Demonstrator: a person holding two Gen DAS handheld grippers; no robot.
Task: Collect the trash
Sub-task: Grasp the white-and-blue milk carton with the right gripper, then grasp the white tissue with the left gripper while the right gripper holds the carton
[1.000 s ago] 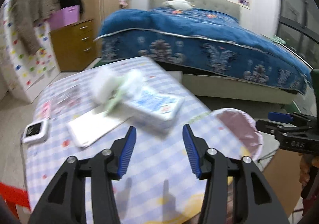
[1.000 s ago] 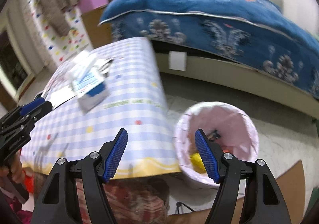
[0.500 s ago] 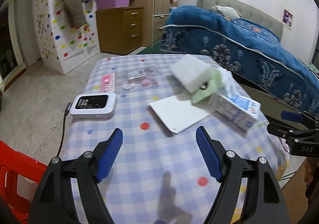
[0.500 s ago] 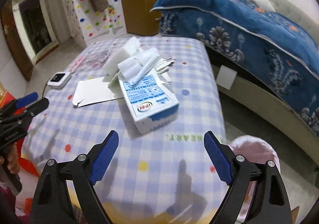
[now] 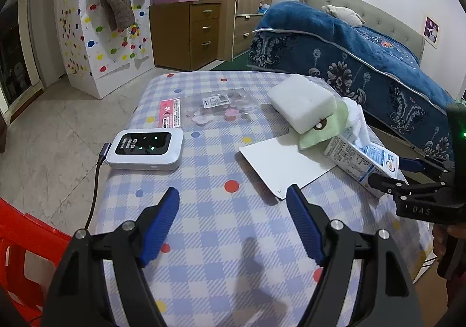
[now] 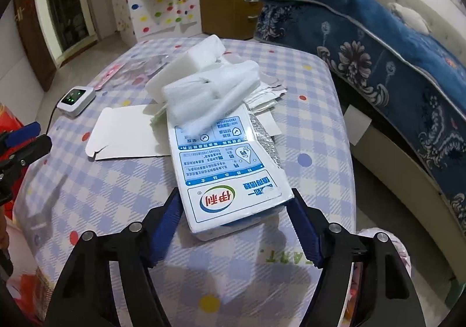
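At table (image 6: 329, 111) edge nearest bin, milk carton (image 6: 230, 172) lies flat, near end between spread pads of right gripper (image 6: 234, 207), not pinched. I judge carton empty, light, crushable; I'd grip across near end. Left gripper (image 5: 233, 220) spread, empty, well left of carton.

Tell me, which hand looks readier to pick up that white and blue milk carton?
The right. The right gripper has its open jaws on both sides of the white and blue milk carton. The left gripper hangs open over bare checked tablecloth, well away.
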